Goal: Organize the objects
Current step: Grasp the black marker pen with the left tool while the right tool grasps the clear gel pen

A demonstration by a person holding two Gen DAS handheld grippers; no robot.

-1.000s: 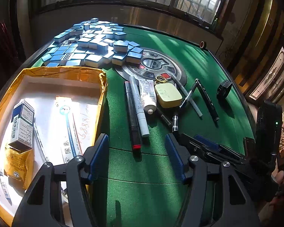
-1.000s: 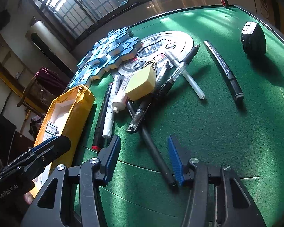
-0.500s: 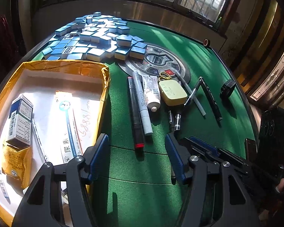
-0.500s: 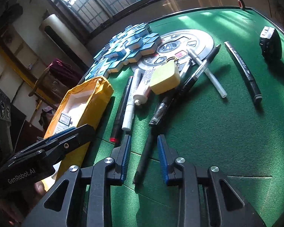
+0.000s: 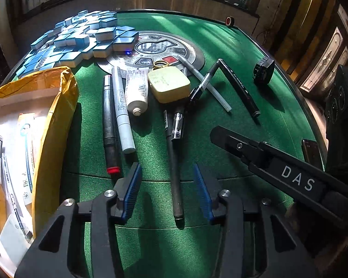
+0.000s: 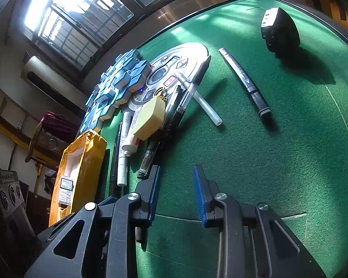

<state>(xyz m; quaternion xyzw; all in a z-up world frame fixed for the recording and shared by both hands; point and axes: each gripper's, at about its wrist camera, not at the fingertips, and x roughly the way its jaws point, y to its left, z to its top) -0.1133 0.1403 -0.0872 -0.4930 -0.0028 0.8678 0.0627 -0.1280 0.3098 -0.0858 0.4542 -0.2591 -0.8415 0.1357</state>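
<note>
Left wrist: black pen (image 5: 175, 173) lengthwise — tip probably nearest.

A green felt worktop (image 5: 220, 37) has a round metal control panel (image 5: 155, 48) in its middle, a roll of tape (image 5: 229, 20) stands at its far edge, and barred windows (image 6: 81, 23) are behind it.

Both wrist views look low and close across the same pen cluster (image 5: 171, 125).
</note>
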